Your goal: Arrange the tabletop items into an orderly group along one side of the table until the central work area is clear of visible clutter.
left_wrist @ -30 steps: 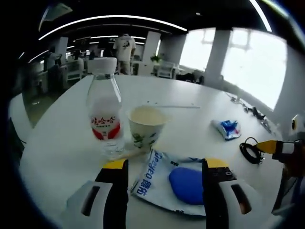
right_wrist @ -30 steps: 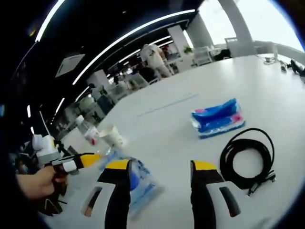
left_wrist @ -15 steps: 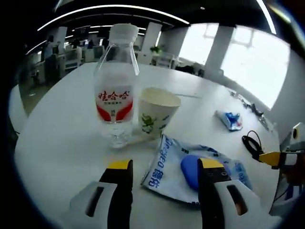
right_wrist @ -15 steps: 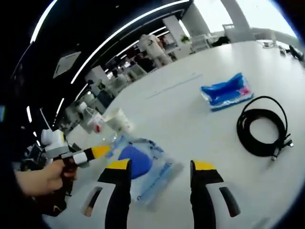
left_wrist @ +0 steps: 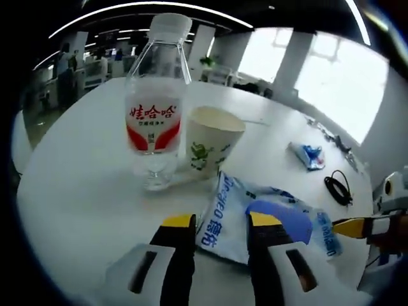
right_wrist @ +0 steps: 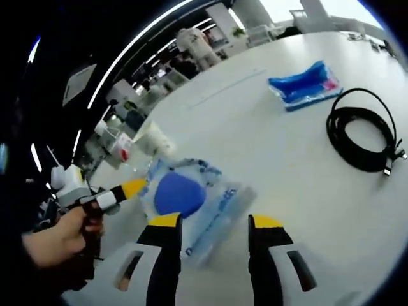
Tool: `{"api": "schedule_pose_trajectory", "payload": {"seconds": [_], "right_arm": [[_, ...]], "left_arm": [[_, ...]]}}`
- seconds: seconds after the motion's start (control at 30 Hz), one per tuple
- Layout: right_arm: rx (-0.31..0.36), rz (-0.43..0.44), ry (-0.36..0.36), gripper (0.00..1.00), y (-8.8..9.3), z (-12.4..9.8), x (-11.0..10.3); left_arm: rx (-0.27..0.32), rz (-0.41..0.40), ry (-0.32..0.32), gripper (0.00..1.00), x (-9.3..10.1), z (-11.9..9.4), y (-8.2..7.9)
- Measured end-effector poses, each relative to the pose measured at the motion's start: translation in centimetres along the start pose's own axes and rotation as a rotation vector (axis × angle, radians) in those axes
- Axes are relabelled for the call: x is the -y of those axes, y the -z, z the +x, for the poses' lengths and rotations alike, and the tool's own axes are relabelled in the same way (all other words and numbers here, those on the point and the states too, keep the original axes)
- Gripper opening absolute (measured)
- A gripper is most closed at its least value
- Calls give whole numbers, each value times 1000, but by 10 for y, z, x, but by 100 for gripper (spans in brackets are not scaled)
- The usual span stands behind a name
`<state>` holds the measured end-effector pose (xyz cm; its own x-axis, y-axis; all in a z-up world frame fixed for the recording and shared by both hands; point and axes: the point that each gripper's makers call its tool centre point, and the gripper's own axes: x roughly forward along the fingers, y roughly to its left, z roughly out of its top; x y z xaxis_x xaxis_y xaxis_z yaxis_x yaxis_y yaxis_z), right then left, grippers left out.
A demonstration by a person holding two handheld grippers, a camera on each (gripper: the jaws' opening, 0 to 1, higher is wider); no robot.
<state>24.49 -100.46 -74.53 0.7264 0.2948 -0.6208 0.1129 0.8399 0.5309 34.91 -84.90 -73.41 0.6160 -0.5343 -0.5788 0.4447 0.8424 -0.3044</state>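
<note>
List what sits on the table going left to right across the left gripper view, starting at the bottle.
Bottle → paper cup → blue-and-white packet → small blue pack → black cable coil.

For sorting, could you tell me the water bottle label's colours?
Red and white label, clearest in the left gripper view.

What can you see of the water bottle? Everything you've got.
The water bottle is clear plastic with a white screw cap and a white and red label printed with red characters. It stands upright, cap on, on the white table, close beside the paper cup; whether they touch is unclear. No gripper touches it. Its fill level can't be read. In the right gripper view it is small and blurred.
</note>
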Motion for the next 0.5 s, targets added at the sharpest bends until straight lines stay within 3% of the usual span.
{"api": "schedule_pose_trajectory", "payload": {"seconds": [0.23, 0.37, 0.5], "right_arm": [[-21, 6, -9, 24, 5, 4, -4], [-14, -21, 21, 13, 4, 3, 2], [-14, -34, 30, 7, 3, 2, 7]], "left_arm": [[-13, -21, -17, 17, -5, -2, 8], [-21, -4, -29, 10, -8, -2, 9], [-37, -20, -10, 5, -10, -2, 13]]}}
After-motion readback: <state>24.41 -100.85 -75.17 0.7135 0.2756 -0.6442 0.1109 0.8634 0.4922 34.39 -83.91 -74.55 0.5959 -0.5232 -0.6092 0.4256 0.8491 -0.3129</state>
